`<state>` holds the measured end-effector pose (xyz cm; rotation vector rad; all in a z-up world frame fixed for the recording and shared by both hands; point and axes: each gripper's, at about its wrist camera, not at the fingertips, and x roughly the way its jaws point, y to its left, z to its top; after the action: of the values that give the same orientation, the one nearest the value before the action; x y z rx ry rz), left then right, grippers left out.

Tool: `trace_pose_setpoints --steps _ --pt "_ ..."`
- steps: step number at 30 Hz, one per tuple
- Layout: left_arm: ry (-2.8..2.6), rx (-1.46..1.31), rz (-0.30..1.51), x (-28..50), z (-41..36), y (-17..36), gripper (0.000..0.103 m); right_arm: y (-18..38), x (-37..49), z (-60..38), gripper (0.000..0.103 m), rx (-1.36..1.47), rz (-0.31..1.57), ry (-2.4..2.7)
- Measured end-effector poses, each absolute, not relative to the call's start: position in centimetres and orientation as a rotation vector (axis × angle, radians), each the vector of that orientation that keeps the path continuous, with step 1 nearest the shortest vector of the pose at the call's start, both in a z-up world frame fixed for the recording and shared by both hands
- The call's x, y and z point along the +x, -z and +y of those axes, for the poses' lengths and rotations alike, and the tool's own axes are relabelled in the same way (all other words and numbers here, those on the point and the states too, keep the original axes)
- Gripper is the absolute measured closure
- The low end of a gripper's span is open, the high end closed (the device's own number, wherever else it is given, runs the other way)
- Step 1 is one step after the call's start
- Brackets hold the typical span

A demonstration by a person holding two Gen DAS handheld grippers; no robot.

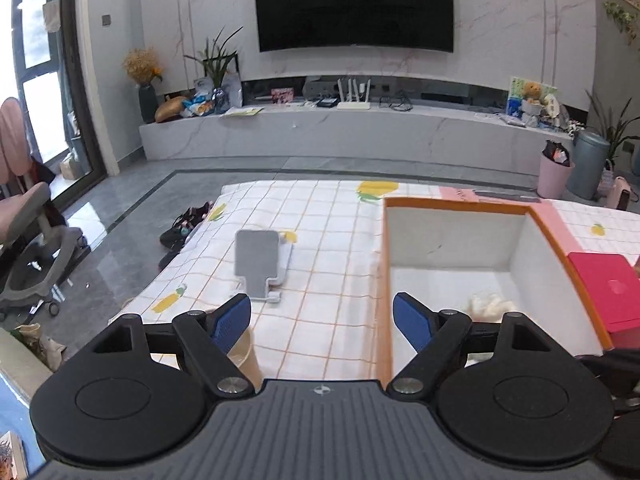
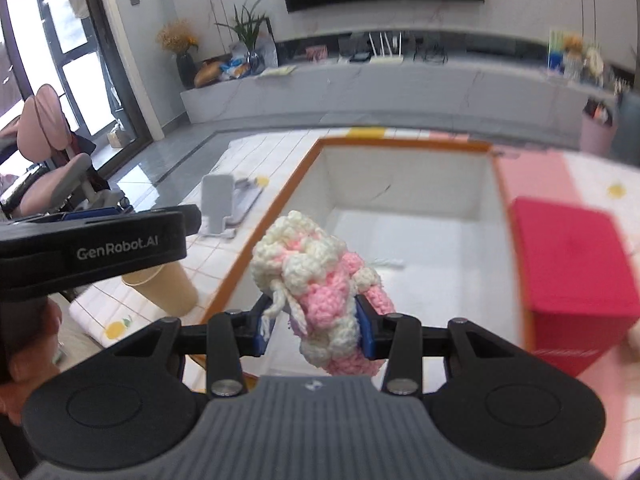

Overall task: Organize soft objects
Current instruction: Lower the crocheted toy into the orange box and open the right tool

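My right gripper is shut on a pink and cream crocheted soft toy and holds it above the near edge of the orange-rimmed white box. My left gripper is open and empty, over the checked tablecloth just left of the same box. A small cream soft object lies on the box floor near its front. The left gripper's body shows at the left of the right wrist view.
A red box stands right of the white box, also in the left wrist view. A grey phone stand and a beige cup sit on the cloth to the left. The table's left edge drops to the floor.
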<state>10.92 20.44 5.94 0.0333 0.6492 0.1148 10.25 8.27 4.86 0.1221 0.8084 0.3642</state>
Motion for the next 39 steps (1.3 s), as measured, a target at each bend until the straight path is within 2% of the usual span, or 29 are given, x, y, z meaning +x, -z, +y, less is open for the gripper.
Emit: trace_pose_setpoints --steps 9,11,13,15,20,28,39 --pt "-0.122 0.042 0.665 11.1 21.1 -6.1 0.008 -2.4 12.2 11.2 0.059 0.186 0.861 -0.303" --pt "-0.138 0.074 0.649 10.9 20.8 -6.3 0.008 -2.3 12.4 11.4 0.050 0.179 0.863 -0.308" --pt "-0.145 0.107 0.622 10.6 20.5 -6.6 0.008 -2.5 12.2 11.2 0.031 0.182 0.861 -0.317" --pt "-0.145 0.115 0.611 10.3 20.3 -6.9 0.008 -2.8 11.8 11.0 0.024 0.196 0.843 -0.327" --pt "-0.142 0.113 0.596 10.2 20.1 -7.3 0.008 -3.9 10.9 11.2 0.022 0.118 0.808 -0.337" --pt "-0.188 0.050 0.495 8.3 19.6 -9.8 0.009 -5.9 9.4 10.4 0.011 0.101 0.745 -0.348" --pt "-0.130 0.048 0.464 5.7 16.5 -13.4 0.009 -9.4 6.3 4.9 0.010 0.075 0.696 -0.344"
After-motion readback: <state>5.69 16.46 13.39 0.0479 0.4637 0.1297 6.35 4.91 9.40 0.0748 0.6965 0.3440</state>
